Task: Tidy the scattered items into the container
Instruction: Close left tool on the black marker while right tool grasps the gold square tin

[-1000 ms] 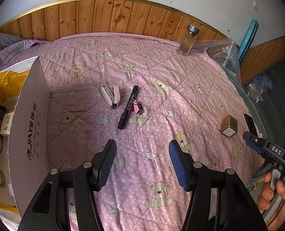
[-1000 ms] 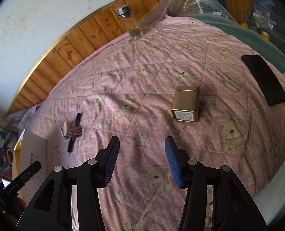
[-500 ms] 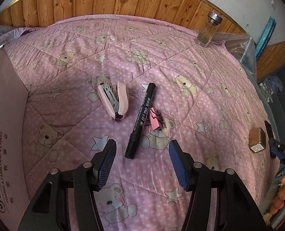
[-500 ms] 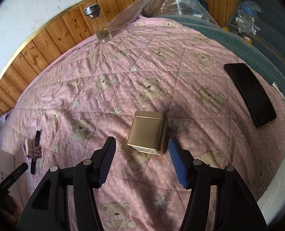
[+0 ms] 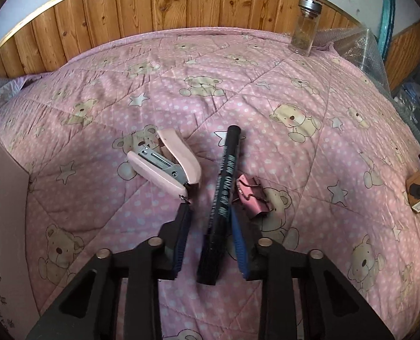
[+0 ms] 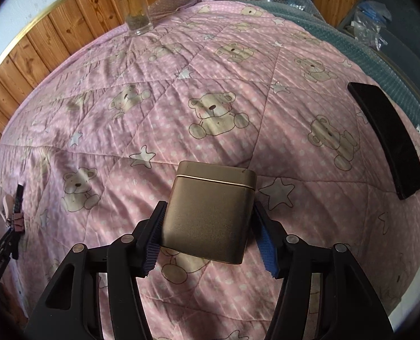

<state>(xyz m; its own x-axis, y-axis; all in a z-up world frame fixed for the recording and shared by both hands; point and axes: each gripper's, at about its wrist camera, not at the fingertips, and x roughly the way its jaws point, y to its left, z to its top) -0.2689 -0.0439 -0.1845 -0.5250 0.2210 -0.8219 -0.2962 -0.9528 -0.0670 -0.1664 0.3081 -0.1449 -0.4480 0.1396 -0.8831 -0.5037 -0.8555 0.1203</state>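
The left claw (image 5: 210, 240) stands apart around the black marker (image 5: 222, 198), a gap showing on either side. The right claw (image 6: 210, 240) brackets the gold tin (image 6: 210, 212); whether it is clamped cannot be told.

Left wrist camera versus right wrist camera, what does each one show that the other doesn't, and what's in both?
Only the left wrist view shows the pink stapler and the cardboard box flap. Only the right wrist view shows the flat black case near the bed's edge. Both show the black marker between the left gripper fingers, the pink binder clip, the gold tin between the right gripper fingers, the glass jar and the pink quilt.
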